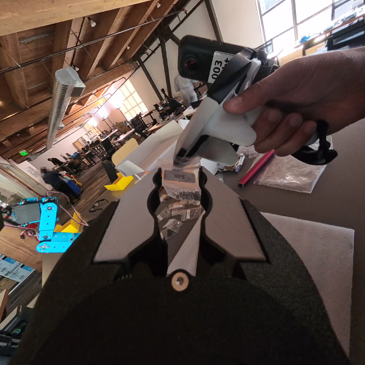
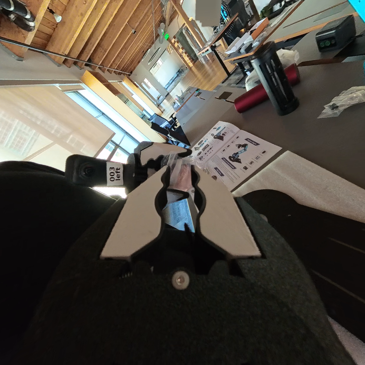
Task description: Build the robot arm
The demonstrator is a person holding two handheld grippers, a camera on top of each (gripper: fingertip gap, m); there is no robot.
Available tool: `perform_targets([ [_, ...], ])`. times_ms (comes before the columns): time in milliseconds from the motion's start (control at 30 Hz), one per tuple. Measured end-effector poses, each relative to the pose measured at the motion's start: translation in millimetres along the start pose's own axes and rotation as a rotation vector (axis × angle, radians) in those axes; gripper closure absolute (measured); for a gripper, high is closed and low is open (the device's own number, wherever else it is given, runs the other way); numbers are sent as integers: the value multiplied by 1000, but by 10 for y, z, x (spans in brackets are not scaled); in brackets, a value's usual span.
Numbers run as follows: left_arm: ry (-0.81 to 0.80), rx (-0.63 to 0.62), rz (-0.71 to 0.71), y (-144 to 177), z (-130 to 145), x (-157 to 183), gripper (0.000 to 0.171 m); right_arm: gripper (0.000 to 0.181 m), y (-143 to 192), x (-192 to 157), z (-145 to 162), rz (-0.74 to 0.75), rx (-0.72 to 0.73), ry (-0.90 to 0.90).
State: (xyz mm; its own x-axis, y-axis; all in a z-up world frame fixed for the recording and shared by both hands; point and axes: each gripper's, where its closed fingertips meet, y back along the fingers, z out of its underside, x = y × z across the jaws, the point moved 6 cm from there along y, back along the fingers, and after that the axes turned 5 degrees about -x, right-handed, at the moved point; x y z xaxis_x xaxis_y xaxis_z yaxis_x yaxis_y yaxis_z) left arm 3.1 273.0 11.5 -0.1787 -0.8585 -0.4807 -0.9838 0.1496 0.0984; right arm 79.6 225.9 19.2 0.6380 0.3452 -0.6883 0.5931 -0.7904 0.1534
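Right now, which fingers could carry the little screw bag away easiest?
Probably the right gripper: its fingers pinch the top of the screw bag, while the left gripper has its fingers apart on either side of it.

left claw [image 1: 180, 177]: pale grey wedge fingers showing wavy black-edged inner faces, seating in a dark felt-like body with one silver screw | right claw [image 2: 178, 173]: showing the same build | each carrying a black camera wearing a white label | right hand [image 1: 308, 102]: wearing a black wrist strap
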Motion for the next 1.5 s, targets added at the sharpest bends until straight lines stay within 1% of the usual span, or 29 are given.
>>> perform_targets([
  [100, -16, -19, -7, -52, -29, 73, 137, 166, 53, -17, 45, -29, -8, 2],
  [233, -70, -65, -35, -103, -17, 121, 136, 166, 142, -30, 65, -44, -11, 4],
  [333, -89, -78, -32, -119, -16, 150, 136, 167, 155, 10, 107, -6, -43, 18],
  [500, -144, -107, -26, -142, -1, 186, 137, 177, 142, -6, 142, -38, -60, 26],
  [567, -168, -122, -23, -149, 12, 193, 137, 181, 142, 1, 151, -10, -71, 46],
  [667, -172, -162, -12, -187, 76, 199, 136, 181, 154, 37, 157, 73, -85, 84],
  [733, -108, -189, 11, -215, 126, 188, 133, 181, 168, 81, 161, 128, -80, 92],
  [833, 65, -190, 68, -201, 167, 161, 123, 181, 220, 165, 161, 182, -32, 79],
  [900, 243, -180, 109, -168, 180, 129, 123, 181, 263, 214, 168, 241, -5, 95],
  [967, 471, -139, 187, -141, 143, 119, 126, 181, 285, 219, 179, 287, 6, 128],
  [1033, 690, -94, 289, -141, 96, 121, 130, 181, 268, 192, 200, 295, -3, 154],
  [1067, 767, -86, 338, -150, 96, 124, 130, 181, 255, 181, 212, 295, -10, 160],
  [1100, 819, -100, 348, -156, 143, 102, 130, 181, 256, 189, 221, 307, -15, 168],
  [1167, 885, -114, 317, -104, 282, 5, 129, 181, 329, 267, 250, 372, -31, 179],
  [1200, 907, -122, 313, -52, 347, -29, 129, 181, 395, 331, 293, 418, -63, 190],
  [1233, 912, -145, 317, 0, 408, -35, 130, 181, 473, 406, 370, 465, -125, 210],
  [1300, 881, -196, 297, 93, 516, -10, 130, 179, 595, 552, 637, 552, -309, 306],
  [1333, 869, -213, 271, 130, 566, 2, 132, 167, 607, 610, 791, 573, -390, 376],
  [1400, 883, -234, 254, 176, 644, 52, 133, 164, 503, 687, 1115, 511, -491, 469],
  [1500, 918, -257, 255, 192, 745, 149, 134, 156, 315, 917, 1457, 539, -593, 493],
])
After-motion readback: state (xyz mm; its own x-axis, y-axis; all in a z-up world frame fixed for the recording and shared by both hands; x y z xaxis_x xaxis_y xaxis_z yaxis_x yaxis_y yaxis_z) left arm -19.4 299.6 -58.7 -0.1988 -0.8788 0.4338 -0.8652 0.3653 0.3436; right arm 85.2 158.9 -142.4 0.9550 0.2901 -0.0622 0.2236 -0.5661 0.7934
